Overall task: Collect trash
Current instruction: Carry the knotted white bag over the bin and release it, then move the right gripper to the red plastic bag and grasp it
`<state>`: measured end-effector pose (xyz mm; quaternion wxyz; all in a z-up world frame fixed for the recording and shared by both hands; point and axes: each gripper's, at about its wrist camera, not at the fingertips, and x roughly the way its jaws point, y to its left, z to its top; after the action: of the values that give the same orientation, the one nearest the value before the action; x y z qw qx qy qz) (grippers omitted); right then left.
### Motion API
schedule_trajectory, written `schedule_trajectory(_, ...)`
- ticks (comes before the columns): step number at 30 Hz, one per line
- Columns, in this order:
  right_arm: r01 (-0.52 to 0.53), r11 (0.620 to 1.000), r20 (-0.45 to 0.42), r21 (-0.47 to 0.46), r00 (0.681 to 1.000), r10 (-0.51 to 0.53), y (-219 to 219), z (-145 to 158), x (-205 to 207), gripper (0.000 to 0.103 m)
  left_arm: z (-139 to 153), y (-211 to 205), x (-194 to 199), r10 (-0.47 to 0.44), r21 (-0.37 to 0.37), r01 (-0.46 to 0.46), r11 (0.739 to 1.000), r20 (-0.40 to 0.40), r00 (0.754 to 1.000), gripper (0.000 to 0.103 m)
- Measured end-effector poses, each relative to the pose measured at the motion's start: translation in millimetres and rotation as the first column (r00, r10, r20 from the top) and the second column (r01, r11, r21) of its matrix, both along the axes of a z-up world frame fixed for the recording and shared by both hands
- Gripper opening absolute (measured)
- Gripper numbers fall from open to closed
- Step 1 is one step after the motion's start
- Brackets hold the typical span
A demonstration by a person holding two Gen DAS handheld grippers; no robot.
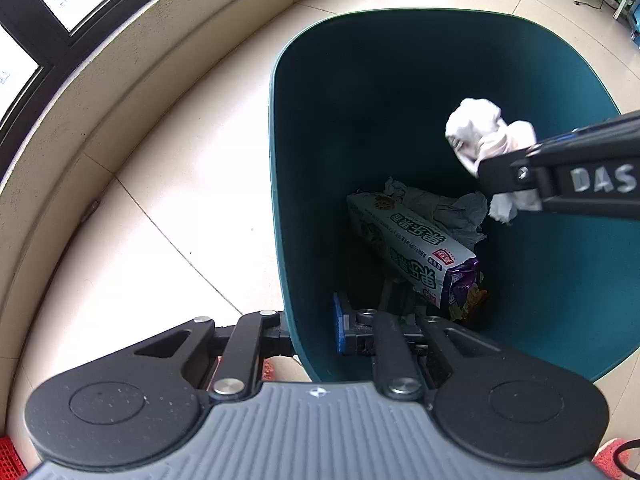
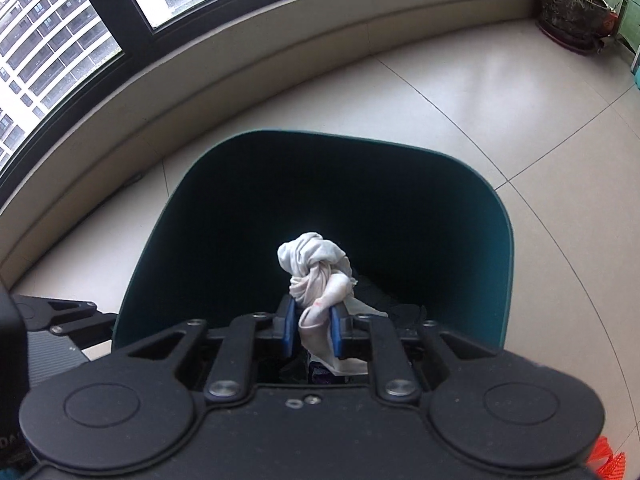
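Teal plastic is filling both views as we are holding a crumpled white tissue [image 2: 316, 276] above the open mouth of the trash bin [image 1: 288, 184]. Our right tongs [image 2: 314, 326] are pinching the wad between their blue pads [image 2: 289, 326], the loose tail hanging below them, and they are reaching in from three o'clock in the left wrist view so that the tissue is hanging over the bin's hollow, not over the floor [image 1: 160, 220]. Our left tongs [image 1: 316, 330] are pressing together on the bin's near wall at six o'clock, one finger outside and one inside, which we judge is keeping the bin steady and tilted toward us for the drop. Deep inside, toward the centre of the left wrist view, a printed carton [image 1: 408, 244], a purple snack wrapper [image 1: 466, 288] and grey crumpled paper [image 1: 452, 210] are already lying at the bottom. At one o'clock in the right wrist view a potted plant [image 2: 572, 4] is standing by the window [image 2: 80, 32]. We judge the release is the step in hand; letting go here should land the tissue among the rest.
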<state>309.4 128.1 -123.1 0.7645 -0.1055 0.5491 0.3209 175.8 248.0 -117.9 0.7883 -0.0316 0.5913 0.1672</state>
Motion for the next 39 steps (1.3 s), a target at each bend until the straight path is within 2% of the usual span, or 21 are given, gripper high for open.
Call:
schedule_trajectory(6,-0.007,0.996,-0.051,-0.091,0.999,0.002,22,-40,5,0.018,7,-5,1,-0.003,0.0,0.003,1.0,0.005,1.0,0.015)
schedule_trajectory(8,0.01,0.994,-0.077,-0.106,0.997,-0.019,25,-48,8,0.025,10,-4,-1,-0.003,-0.002,0.003,1.0,0.007,1.0,0.015)
schedule_trajectory(15,0.002,0.99,-0.127,-0.138,0.992,-0.019,25,-61,13,0.027,17,-10,-2,-0.011,-0.004,0.011,1.0,0.015,1.0,0.015)
schedule_trajectory(18,0.007,0.991,-0.094,-0.136,0.995,-0.02,24,-57,7,0.04,19,-13,-3,-0.015,0.0,0.015,1.0,0.017,1.0,0.015)
schedule_trajectory(19,0.001,0.991,-0.084,-0.131,0.996,-0.012,23,-53,6,0.045,20,-15,-4,-0.015,0.001,0.015,1.0,0.017,1.0,0.015)
schedule_trajectory(24,-0.019,0.996,-0.041,-0.092,0.999,0.015,10,-27,1,0.048,26,-15,-6,-0.013,0.002,0.013,1.0,0.016,1.0,0.015)
schedule_trajectory(27,-0.029,0.999,-0.027,-0.044,0.999,0.028,-5,-2,-7,0.05,27,-16,-6,-0.013,0.003,0.013,1.0,0.016,1.0,0.016)
schedule_trajectory(31,-0.05,0.999,-0.003,0.006,0.999,0.05,-27,29,-19,0.061,23,-16,-7,-0.013,0.007,0.013,1.0,0.015,1.0,0.016)
schedule_trajectory(36,-0.055,0.995,0.044,0.079,0.998,0.051,-58,76,-29,0.063,27,-20,-5,-0.012,0.013,0.012,1.0,0.012,1.0,0.015)
schedule_trajectory(39,-0.049,0.993,0.072,0.108,0.997,0.041,-83,101,-30,0.068,30,-21,-5,-0.009,0.013,0.009,1.0,0.011,1.0,0.015)
